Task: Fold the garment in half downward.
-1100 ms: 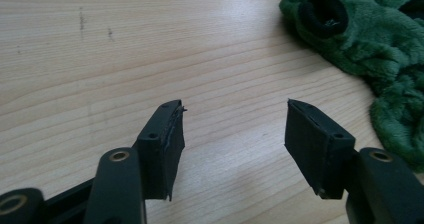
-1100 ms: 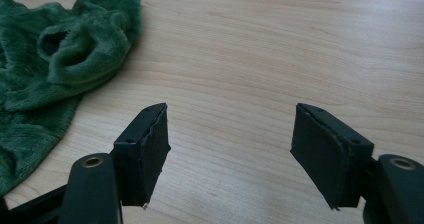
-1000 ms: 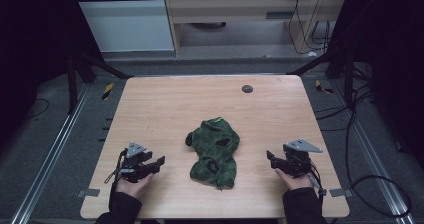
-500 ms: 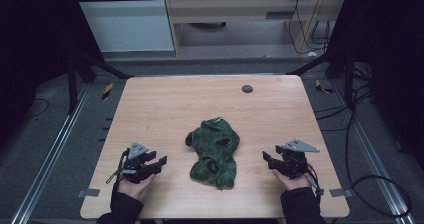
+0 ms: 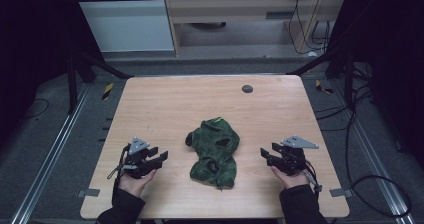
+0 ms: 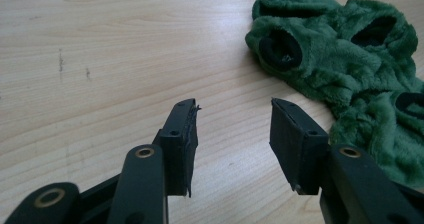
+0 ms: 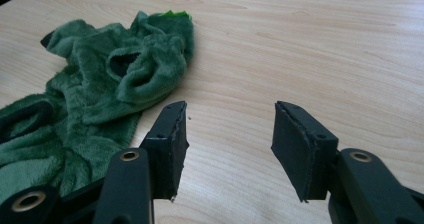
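Wooden table (image 5: 165,99) bears a green plush garment (image 5: 214,151) between left gripper (image 5: 161,157) and right gripper (image 5: 265,154), fingers just closing partway, grasping nothing.

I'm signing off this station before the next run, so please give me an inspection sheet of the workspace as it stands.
Surface: light wooden table, bare wood around the work.
Job's things: crumpled green fleece garment lying mid-table, dark-lined openings facing up, touched by neither gripper.
Clutter: small dark round disc near the far edge.
Grippers: left gripper and right gripper flank the garment; the jaws of both have just been closing, nothing between them, gaps remain.
Cables: cable trails from the right gripper; more run over the floor at right.
Surroundings: grey floor, metal frame rails, wooden cabinet behind.
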The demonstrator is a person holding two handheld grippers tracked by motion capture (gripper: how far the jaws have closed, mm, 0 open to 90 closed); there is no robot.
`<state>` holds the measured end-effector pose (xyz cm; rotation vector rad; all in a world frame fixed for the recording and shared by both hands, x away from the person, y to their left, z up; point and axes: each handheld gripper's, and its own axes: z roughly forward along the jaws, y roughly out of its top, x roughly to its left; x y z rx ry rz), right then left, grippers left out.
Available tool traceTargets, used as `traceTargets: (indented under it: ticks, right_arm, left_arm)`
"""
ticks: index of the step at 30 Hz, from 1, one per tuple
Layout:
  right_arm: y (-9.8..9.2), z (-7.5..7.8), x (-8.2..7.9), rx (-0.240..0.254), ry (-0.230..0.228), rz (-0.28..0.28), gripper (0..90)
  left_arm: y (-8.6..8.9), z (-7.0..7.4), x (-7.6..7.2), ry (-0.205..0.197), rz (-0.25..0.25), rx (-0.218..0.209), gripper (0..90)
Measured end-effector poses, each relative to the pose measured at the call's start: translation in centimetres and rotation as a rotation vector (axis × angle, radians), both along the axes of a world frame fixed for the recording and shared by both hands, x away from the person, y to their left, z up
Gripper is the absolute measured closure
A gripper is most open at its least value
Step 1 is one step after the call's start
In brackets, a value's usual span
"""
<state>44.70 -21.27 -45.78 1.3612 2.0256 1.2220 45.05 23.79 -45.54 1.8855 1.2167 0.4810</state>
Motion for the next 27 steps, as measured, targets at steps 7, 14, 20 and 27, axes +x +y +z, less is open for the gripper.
traceTargets:
  ticks: [7,14,20,27]
  right_arm:
    - [0.5,0.6,0.8,0.006,-0.014,0.006,45.5]
    - [1.6,1.1,1.7,0.001,-0.014,0.03,44.4]
    - [2.4,1.6,2.6,0.002,-0.021,0.042,42.9]
    - [3.5,1.8,3.5,0.004,-0.014,0.067,42.5]
  left_arm:
    - [-0.2,0.7,0.7,0.0,-0.009,-0.012,49.0]
    - [-1.0,1.2,1.8,-0.006,-0.027,-0.009,47.7]
    - [-1.6,1.7,2.5,-0.01,-0.031,-0.017,46.7]
    - [-1.9,2.3,3.4,-0.023,-0.034,-0.017,45.5]
